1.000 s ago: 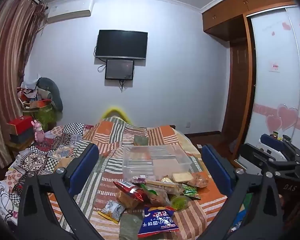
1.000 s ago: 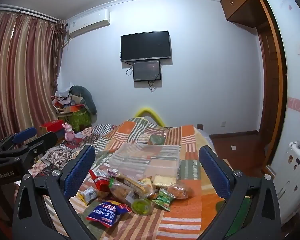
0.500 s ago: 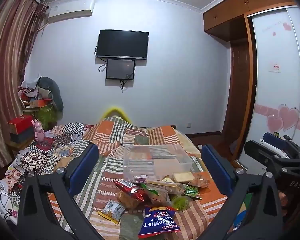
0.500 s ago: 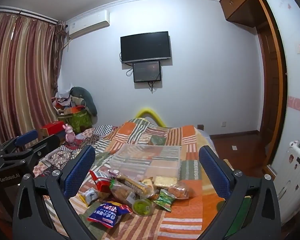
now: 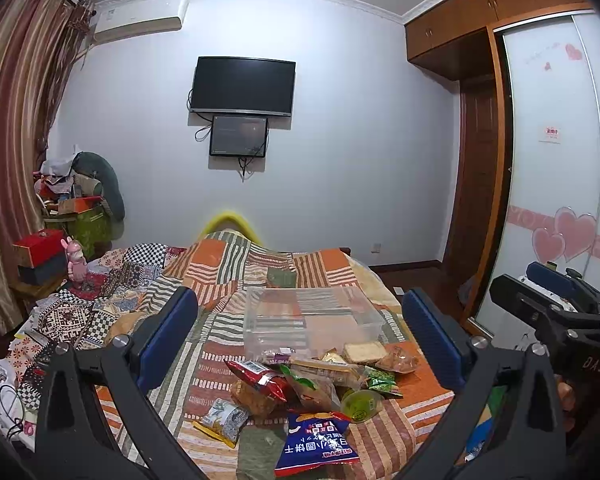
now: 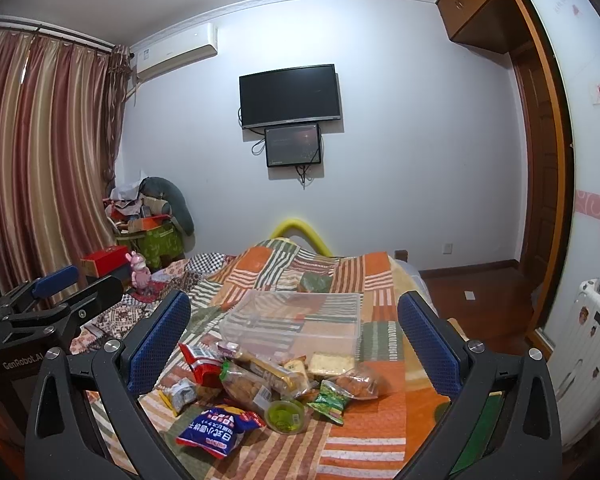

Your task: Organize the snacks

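Left gripper fingers spread wide, holding nothing, above bed. Right gripper same: wide apart, empty. Clear plastic bin on bed quilt. Snack pile just in front of bin; blue packet nearest camera, green jelly cup beside it.

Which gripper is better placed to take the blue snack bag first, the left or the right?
Probably the left gripper. In its view the blue snack bag lies nearly centred between its open fingers; in the right view the bag sits off to the left of the right gripper. Both are open and empty.
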